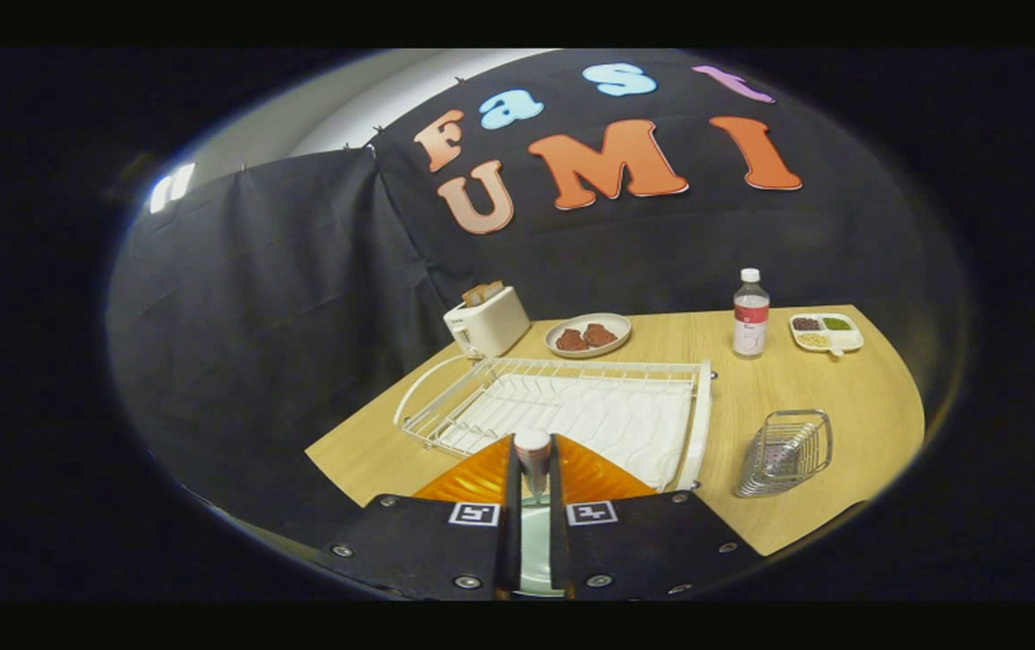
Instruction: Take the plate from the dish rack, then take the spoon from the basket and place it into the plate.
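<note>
Gripper view: the gripper (533, 474) clenches a spoon (532, 451) upright between its fingers; just beyond lies the white dish rack (562, 411), wire basket (783, 454) beside it, toaster (486, 320) farther off.

The gripper (533, 469) points toward 12 o'clock, its two fingers drawn close together, pressing from 9 and 3 o'clock on a thin upright plate (533, 456) edge
</note>
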A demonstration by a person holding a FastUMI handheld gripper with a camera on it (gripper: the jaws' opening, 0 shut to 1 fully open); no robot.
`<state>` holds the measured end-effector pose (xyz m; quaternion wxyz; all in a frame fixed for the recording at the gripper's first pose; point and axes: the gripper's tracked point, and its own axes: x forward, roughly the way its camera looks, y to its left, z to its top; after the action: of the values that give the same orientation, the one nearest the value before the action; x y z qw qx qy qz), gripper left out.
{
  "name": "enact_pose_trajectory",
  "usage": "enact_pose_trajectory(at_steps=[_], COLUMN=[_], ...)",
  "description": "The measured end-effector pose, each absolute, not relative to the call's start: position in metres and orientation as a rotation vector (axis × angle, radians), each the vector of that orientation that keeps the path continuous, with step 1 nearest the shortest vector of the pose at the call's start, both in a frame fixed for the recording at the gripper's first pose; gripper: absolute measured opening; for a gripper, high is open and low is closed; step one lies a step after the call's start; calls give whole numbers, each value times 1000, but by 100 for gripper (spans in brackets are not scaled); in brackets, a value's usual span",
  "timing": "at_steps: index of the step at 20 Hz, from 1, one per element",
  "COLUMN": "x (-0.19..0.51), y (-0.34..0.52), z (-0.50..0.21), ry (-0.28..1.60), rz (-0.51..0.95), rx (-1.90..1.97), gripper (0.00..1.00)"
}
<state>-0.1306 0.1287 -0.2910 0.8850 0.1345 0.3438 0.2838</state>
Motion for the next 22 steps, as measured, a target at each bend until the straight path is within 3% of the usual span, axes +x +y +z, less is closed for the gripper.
enact_pose_trajectory(at_steps=[9,22], x=[-160,-208], y=[143,89], z=[-326,-375], ry=[766,961], rz=[649,543], rx=[213,313], gripper=[13,21])
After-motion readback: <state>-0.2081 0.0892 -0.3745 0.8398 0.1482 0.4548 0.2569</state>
